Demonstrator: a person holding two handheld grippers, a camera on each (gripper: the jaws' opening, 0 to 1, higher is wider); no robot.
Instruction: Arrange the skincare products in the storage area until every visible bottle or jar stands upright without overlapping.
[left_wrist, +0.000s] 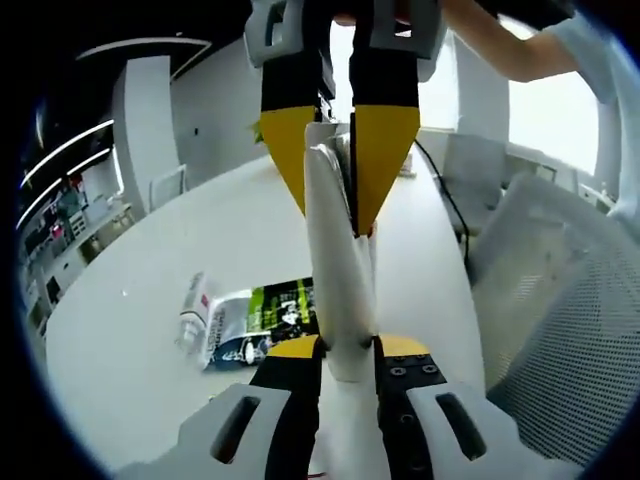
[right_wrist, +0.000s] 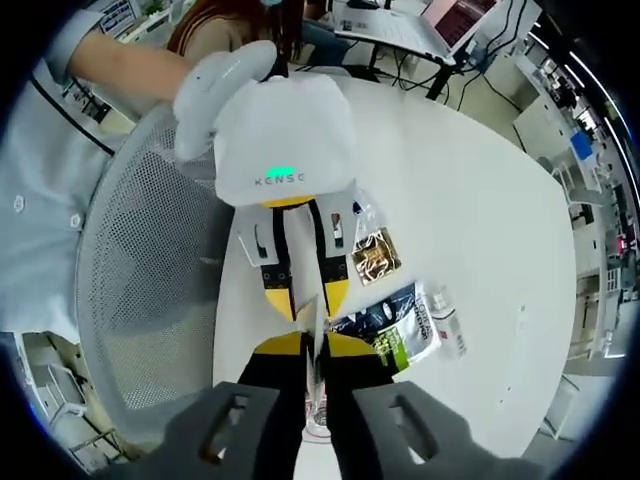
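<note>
In the left gripper view the left gripper has its yellow-tipped jaws closed on the near end of a slim white tube, which stands up over the round white table, and the right gripper comes down from above with its jaws pinched on the tube's far end. Just beside the grippers lie a green-and-black sachet and a small white bottle on its side, touching each other, with bare tabletop beyond them out to the curved edge. In the right gripper view a gold-patterned packet lies flat further along the table, and a white mesh chair crowds the table edge beside the grippers.
</note>
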